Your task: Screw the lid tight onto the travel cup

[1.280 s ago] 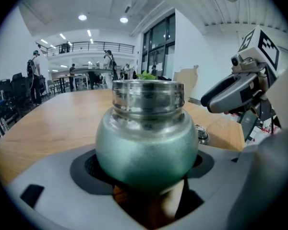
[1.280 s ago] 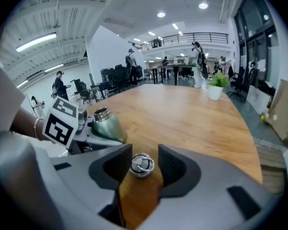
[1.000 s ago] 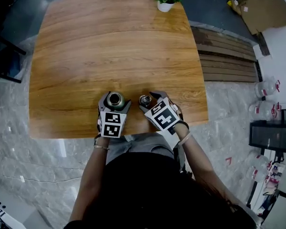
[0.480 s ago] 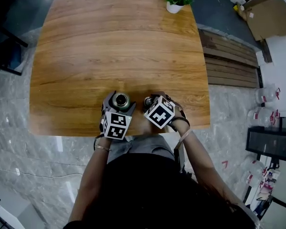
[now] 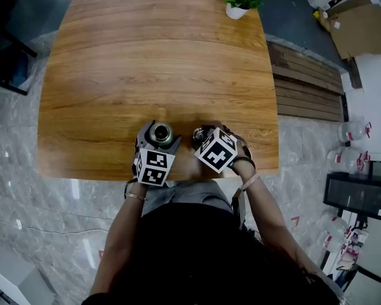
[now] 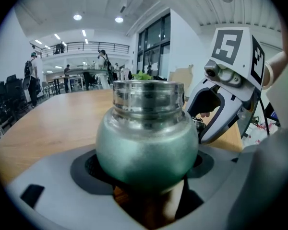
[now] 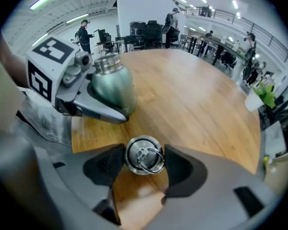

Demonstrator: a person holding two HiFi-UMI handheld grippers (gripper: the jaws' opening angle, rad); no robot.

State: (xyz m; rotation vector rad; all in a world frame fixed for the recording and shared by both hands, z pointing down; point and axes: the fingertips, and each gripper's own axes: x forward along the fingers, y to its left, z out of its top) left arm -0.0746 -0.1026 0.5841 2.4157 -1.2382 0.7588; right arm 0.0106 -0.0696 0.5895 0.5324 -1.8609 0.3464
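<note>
1. The right tongs [image 7: 143, 163] have rolled a touch in the last second, and their marker cube sits at a new angle in the head view. The gap between lid and cup has not closed.
2. Those tongs are clamped on the lid [image 7: 143, 155], a dark pad pressed against each side of it. It sits low over the counter [image 5: 146, 56]; I can't tell whether it has lifted clear.
3. The left tongs [image 6: 146, 181] stay locked round the belly of the travel cup [image 6: 146, 143], at the counter's near edge, just left of the lid.
4. My read is that the pickup is settled but the lid has yet to travel over the mouth, so no threading has begun.
5. The cup stands upright with its long axis vertical and its open threaded neck pointing up.
6. The lid's ring handle faces up, so its underside should face down. Its axis runs roughly parallel to the cup's, which is good for a straight start.
</note>
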